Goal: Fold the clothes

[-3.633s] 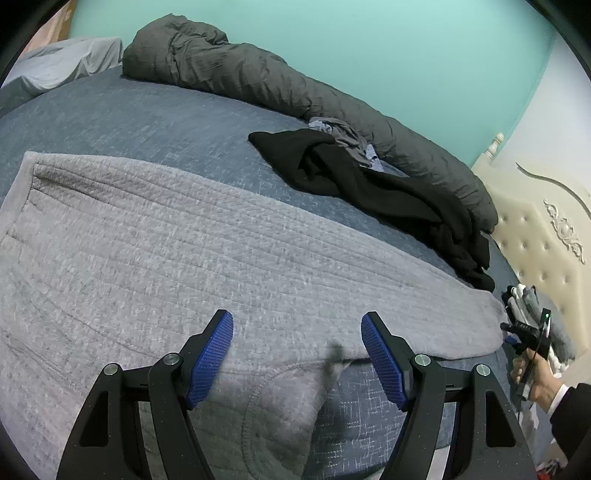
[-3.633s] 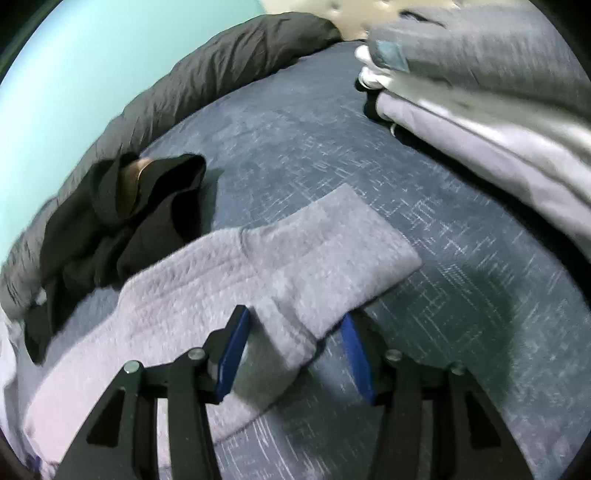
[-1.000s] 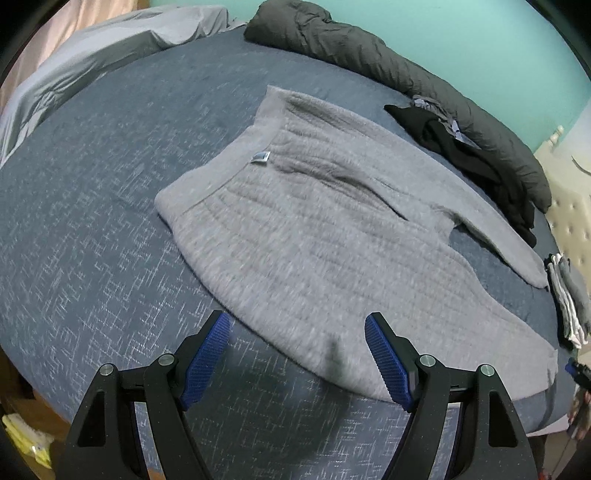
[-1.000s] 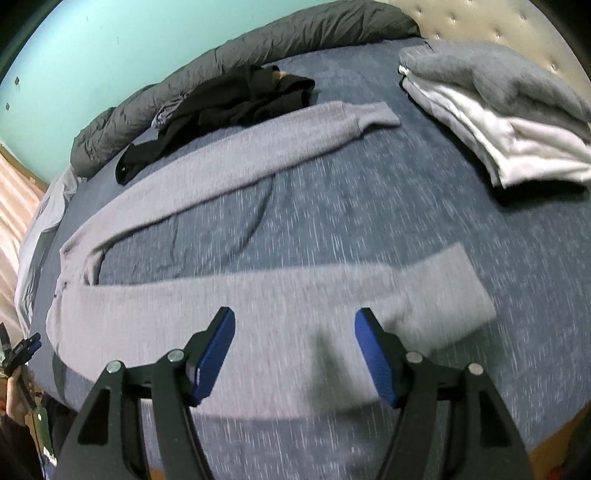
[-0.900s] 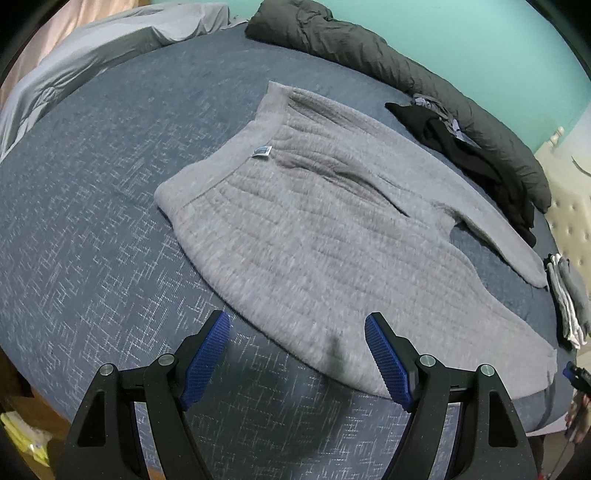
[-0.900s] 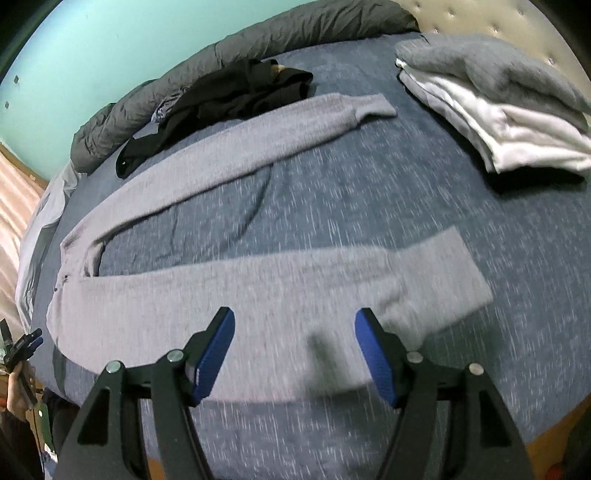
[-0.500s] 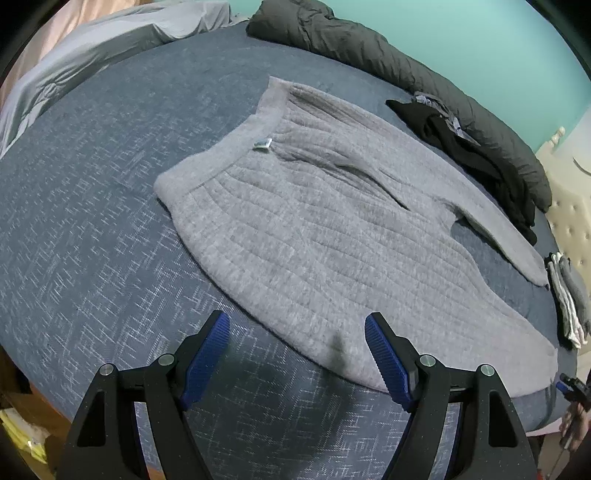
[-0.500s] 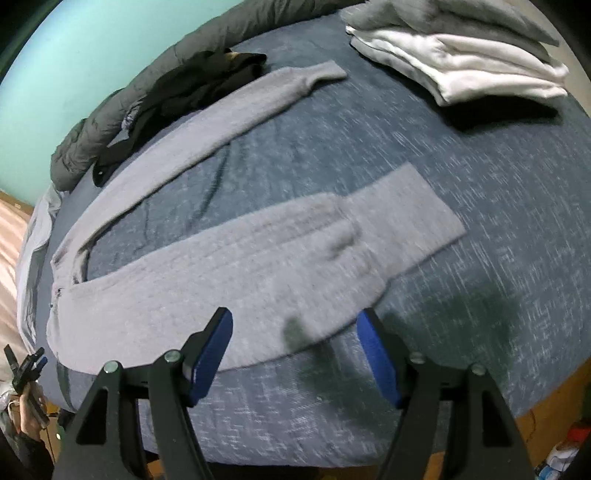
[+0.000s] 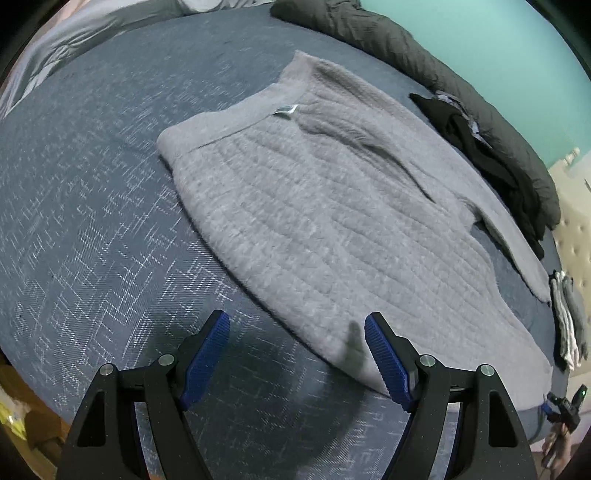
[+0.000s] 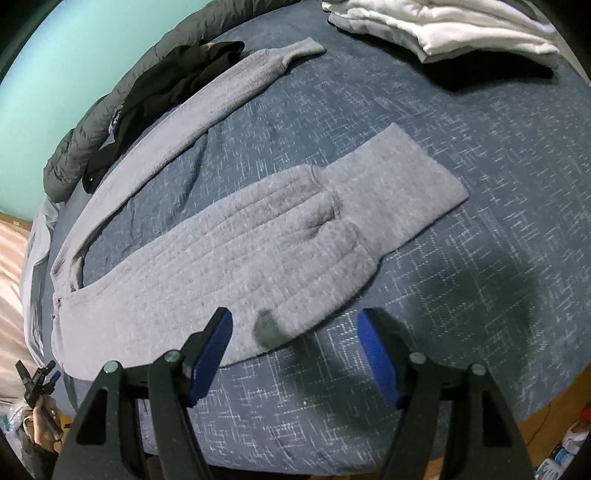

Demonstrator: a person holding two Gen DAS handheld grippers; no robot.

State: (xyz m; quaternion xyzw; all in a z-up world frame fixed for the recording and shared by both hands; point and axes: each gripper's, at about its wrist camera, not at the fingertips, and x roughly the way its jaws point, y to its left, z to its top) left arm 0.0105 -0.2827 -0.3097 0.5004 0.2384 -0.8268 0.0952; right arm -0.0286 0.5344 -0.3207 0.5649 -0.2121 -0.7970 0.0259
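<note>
A grey quilted pair of trousers (image 9: pixel 332 206) lies spread flat on the dark blue bed (image 9: pixel 92 221), waistband at the far left, legs running right. My left gripper (image 9: pixel 297 328) hovers open above the near edge of the garment, close to the waist end, nothing between its blue pads. In the right wrist view the near leg (image 10: pixel 258 251) ends in a smooth cuff (image 10: pixel 399 188); the far leg (image 10: pixel 207 99) stretches toward the black clothes. My right gripper (image 10: pixel 295 325) hangs open over the near leg's lower edge, holding nothing.
A heap of black clothes (image 9: pixel 480 147) and a rolled dark grey duvet (image 9: pixel 406 48) lie along the far side by the teal wall. A folded white and grey stack (image 10: pixel 443 22) sits near the headboard. The bed's near edge and floor clutter (image 10: pixel 569 443) show below.
Both grippers have sunk toward the bed, so the trousers look larger. The right gripper also rolled and shifted, bringing the near leg's cuff end closer under it. Both stayed open.
</note>
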